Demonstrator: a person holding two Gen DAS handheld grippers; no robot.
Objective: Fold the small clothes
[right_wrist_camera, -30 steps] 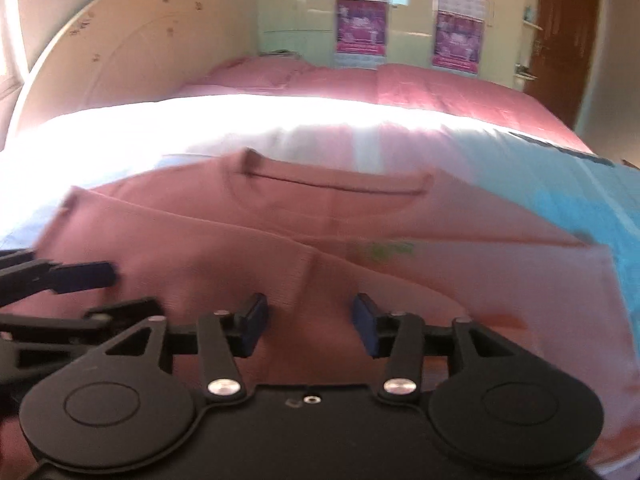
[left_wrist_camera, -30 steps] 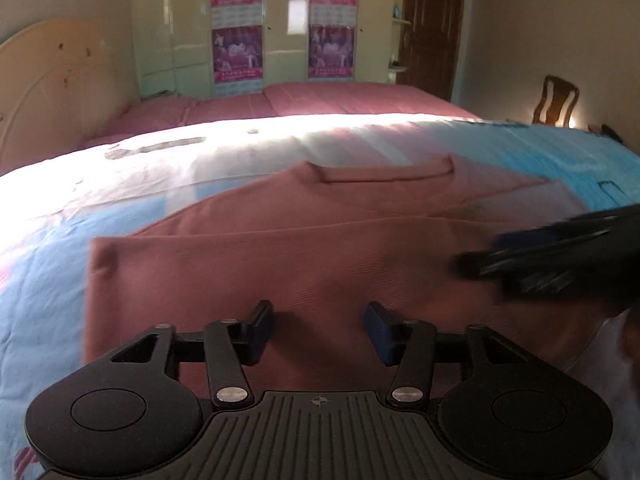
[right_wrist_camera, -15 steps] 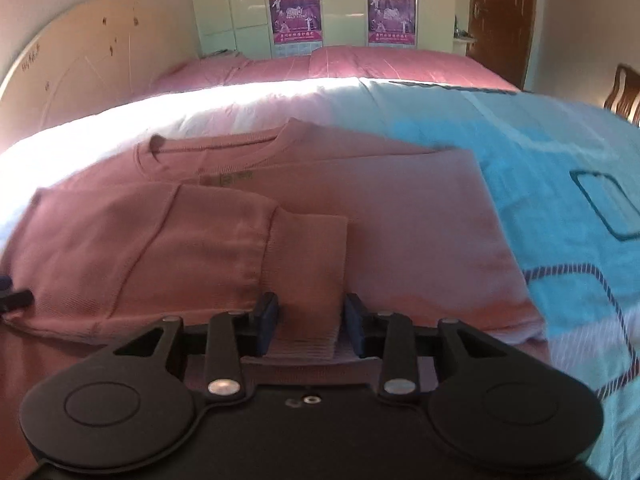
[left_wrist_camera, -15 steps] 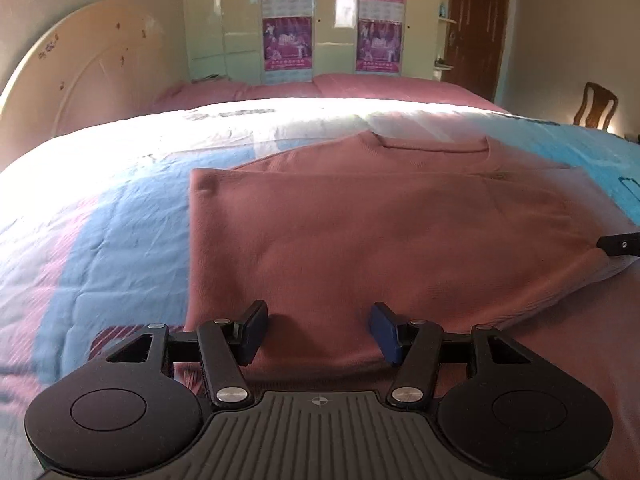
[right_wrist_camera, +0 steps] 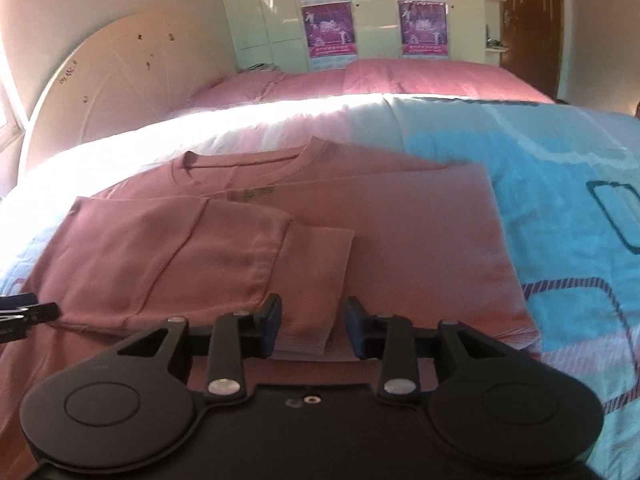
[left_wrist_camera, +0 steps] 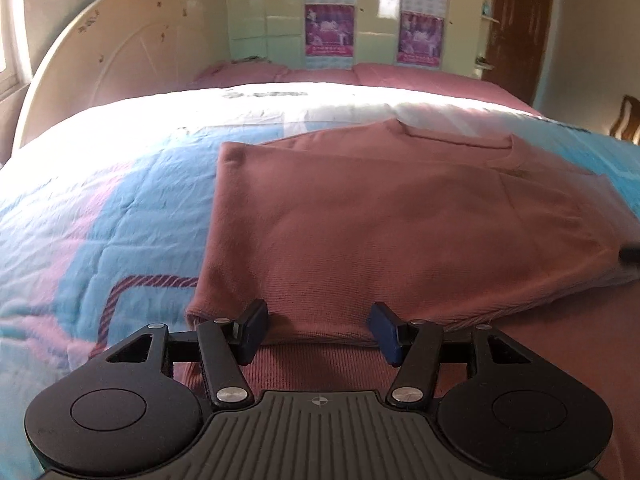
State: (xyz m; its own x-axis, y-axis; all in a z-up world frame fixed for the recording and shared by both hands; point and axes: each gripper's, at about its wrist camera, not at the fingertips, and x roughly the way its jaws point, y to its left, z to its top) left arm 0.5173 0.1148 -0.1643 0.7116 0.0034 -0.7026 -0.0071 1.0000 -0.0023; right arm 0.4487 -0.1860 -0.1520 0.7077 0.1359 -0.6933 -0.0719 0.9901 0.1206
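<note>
Pink sweater (left_wrist_camera: 400,220) lies folded on the bed (left_wrist_camera: 100,208), frame centre. Left claw (left_wrist_camera: 318,330) spread at its near edge; right claw (right_wrist_camera: 313,328) spread around the sleeve cuff (right_wrist_camera: 316,280)

A dusty rose-pink is seen across the whole sweater (right_wrist_camera: 400,240), its folded sleeve (right_wrist_camera: 224,256) included, with a small greenish label at the neckline (right_wrist_camera: 250,192). The quilt (left_wrist_camera: 100,220) is patterned in sky blue, pale pink and white — dark purple rope-like outlines are printed on it. The fingers (left_wrist_camera: 252,330) of the left gripper (left_wrist_camera: 320,330) are padded in dark blue on black; the same colours are worn by the right gripper (right_wrist_camera: 314,326). Magenta posters (right_wrist_camera: 328,28) are set on pale green wardrobe doors (right_wrist_camera: 264,4) — the headboard (right_wrist_camera: 120,80) is cream.
</note>
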